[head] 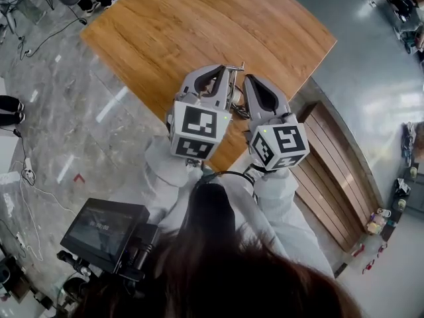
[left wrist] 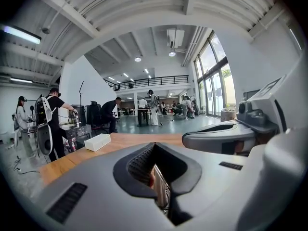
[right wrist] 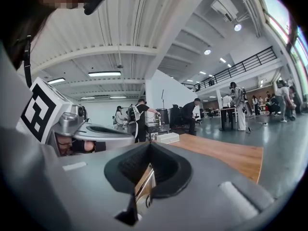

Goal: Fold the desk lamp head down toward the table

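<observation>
Wooden table, left gripper and right gripper side by side above its near edge, jaws of both pressed together, nothing gripped, metal desk lamp mostly hidden beneath.

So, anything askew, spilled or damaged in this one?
Nothing stands out. The wooden table shows no spill, the white box lies flat at its far end, and only a thin metal part of the lamp shows between the shut left gripper and right gripper.
</observation>
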The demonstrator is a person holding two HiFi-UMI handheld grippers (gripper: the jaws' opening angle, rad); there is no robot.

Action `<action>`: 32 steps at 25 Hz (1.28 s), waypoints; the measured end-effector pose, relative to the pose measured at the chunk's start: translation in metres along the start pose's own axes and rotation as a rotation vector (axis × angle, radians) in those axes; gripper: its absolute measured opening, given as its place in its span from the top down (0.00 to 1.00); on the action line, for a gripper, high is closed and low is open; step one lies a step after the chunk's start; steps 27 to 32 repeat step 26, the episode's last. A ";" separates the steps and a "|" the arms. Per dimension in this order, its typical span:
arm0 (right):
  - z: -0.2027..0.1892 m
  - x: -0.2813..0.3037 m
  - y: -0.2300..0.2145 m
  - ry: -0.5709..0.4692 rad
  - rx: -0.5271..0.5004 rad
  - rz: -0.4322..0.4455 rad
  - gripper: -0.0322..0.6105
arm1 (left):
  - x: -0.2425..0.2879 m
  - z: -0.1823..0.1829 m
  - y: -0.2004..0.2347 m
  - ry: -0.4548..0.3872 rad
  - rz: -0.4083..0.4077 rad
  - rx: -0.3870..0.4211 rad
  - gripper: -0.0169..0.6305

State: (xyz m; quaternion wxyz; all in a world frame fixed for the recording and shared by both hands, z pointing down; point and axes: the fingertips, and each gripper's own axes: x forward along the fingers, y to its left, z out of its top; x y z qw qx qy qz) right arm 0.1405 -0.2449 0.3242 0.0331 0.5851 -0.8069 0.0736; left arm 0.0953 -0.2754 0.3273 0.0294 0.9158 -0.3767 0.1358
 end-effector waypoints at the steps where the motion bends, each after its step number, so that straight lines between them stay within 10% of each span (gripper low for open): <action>1: 0.002 0.000 0.001 -0.003 -0.004 0.001 0.95 | 0.000 0.001 0.000 -0.001 0.000 -0.004 0.97; 32: 0.001 -0.001 0.002 -0.002 -0.008 0.005 0.95 | -0.003 0.002 0.003 -0.013 0.003 -0.018 0.97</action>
